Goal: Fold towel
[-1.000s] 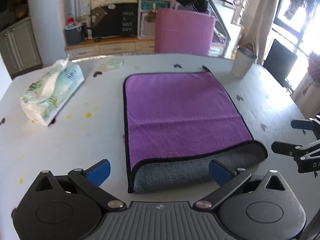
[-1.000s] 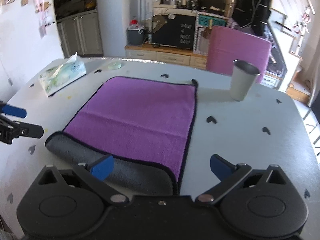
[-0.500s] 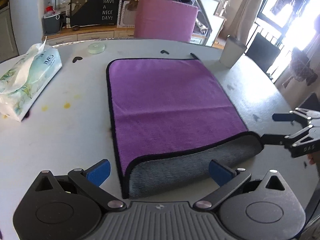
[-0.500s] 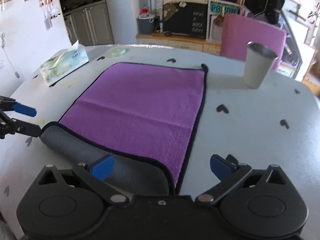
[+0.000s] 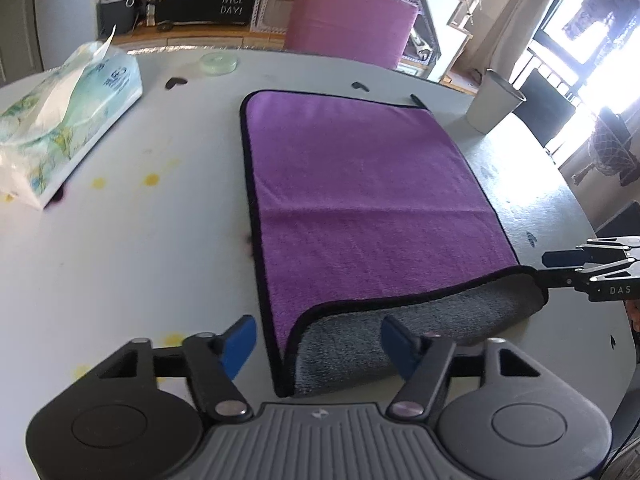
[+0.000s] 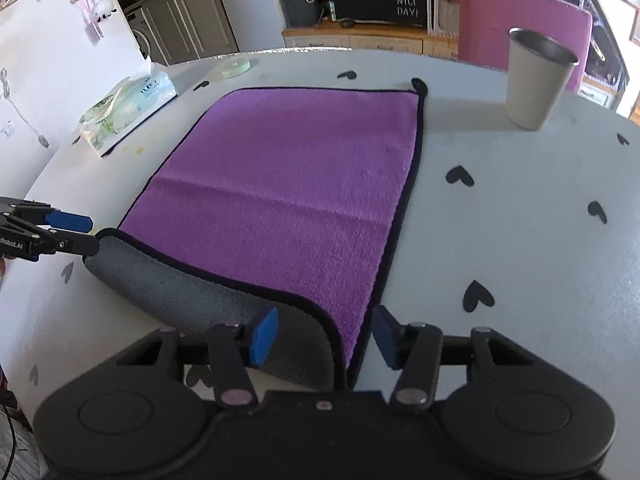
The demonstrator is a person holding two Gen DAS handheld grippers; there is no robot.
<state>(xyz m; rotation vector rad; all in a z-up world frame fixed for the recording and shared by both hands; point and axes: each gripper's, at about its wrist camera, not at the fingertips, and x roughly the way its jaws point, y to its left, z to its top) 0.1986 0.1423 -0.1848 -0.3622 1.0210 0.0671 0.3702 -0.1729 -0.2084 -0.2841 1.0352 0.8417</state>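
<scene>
Grippers nearer, plush purple towel (image 5: 360, 200), grey underside

Each camera sits just behind its own gripper's fingers, low over the near edge of the table (image 5: 120, 248) and looking forward and down across it toward the far kitchen wall. The left view stands at the towel's (image 5: 360, 200) near left corner, the right view at its near right corner, both very close to the rolled-up hem. Both share the towel, tissue pack (image 6: 128, 112), cup (image 6: 536, 80) and pink chair (image 5: 348, 24), and each catches the other gripper at its frame's edge.
</scene>
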